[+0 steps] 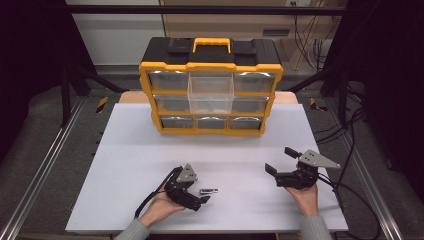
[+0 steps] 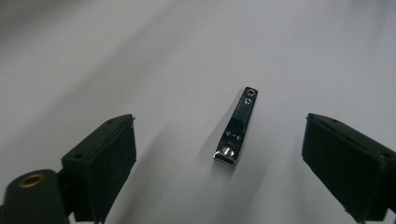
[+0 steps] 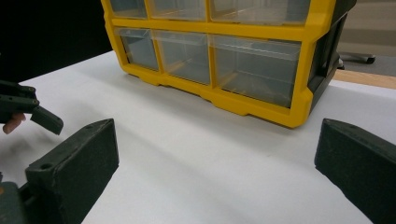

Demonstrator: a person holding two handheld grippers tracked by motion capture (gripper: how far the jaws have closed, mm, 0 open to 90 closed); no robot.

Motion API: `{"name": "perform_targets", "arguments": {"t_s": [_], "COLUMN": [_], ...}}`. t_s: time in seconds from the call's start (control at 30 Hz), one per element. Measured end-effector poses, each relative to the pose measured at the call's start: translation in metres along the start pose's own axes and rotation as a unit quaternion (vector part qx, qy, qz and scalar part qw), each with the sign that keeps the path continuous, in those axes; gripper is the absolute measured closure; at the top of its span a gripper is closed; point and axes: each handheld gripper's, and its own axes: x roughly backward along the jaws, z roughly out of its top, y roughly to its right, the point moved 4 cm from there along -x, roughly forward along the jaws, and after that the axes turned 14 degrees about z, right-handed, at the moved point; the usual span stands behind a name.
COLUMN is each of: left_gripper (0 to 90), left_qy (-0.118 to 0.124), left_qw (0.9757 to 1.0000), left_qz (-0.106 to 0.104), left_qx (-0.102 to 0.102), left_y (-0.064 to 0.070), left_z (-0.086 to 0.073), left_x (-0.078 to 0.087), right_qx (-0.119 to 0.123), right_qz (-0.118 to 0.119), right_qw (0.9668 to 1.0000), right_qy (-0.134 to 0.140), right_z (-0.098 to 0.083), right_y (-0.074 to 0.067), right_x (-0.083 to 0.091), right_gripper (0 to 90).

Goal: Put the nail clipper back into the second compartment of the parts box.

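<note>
Down at the near edge, the left gripper (image 1: pixel 204 194) hangs over a nail clipper (image 1: pixel 208 191) lying flat on the white table (image 1: pixel 125 150), jaws apart, pads clear of it. Off right, the right gripper (image 1: pixel 280 160) stands wide open. Farther back sits a yellow drawer cabinet (image 1: pixel 210 92).

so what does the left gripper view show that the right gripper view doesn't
Left gripper view alone: a nail clipper lying flat on the table between the left gripper's open jaws, touching neither.

Right gripper view alone: the yellow drawer cabinet with clear drawers standing on the table, beyond the right gripper's open, empty jaws.

Both: the white table top, and a pair of black jaws rising from the bottom edge.
</note>
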Motion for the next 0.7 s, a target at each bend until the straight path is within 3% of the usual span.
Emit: {"name": "perform_targets", "arguments": {"t_s": [0.2,0.7], "left_gripper": [27.8,56.6], "left_qy": [-0.008,-0.024], "left_qw": [0.9999,0.9994], "left_qz": [-0.011,-0.024], "left_qx": [-0.004,-0.008], "left_y": [0.0026,0.0065], "left_z": [-0.0006,-0.0004], "left_x": [-0.0013,-0.0046], "right_qx": [0.001,0.000], "right_qz": [0.000,0.002], "right_qw": [1.0000,1.0000], "right_qy": [0.000,-0.002], "right_z": [-0.0001,-0.0004], "right_y": [0.0001,0.0003], "right_x": [-0.0002,-0.0005], "right_gripper": [0.4,0.4]}}
